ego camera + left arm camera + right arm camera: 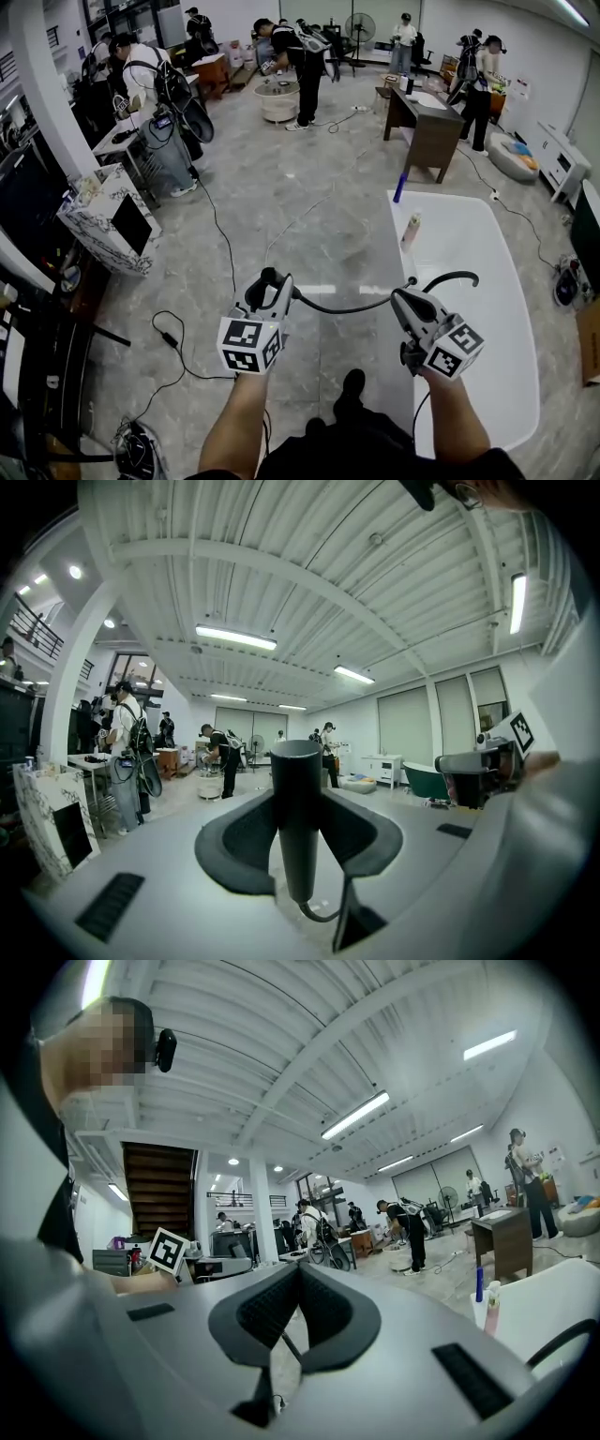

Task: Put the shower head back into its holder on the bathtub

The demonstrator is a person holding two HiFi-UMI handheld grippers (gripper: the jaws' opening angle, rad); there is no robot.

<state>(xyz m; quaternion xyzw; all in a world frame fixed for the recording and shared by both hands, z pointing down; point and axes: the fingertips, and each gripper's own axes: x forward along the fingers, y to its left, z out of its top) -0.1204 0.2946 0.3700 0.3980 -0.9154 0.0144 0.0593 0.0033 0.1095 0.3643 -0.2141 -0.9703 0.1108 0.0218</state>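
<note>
My left gripper (273, 287) is shut on the dark handle of the shower head (269, 276), which it holds above the grey floor to the left of the white bathtub (502, 361). In the left gripper view the handle (297, 780) stands upright between the jaws of the left gripper (298, 850). The black hose (347, 307) runs from it to my right gripper (407, 294) and arcs on over the tub. In the right gripper view the right gripper (300, 1277) has its jaw tips together, with the thin hose (290, 1346) pinched behind them. I cannot see the holder.
A blue bottle (400, 187) and a pale bottle (411, 230) stand on the tub's far rim. A brown desk (427, 127) lies beyond. A marbled white cabinet (108, 220) stands at left, and cables (187, 361) cross the floor. Several people work at the back.
</note>
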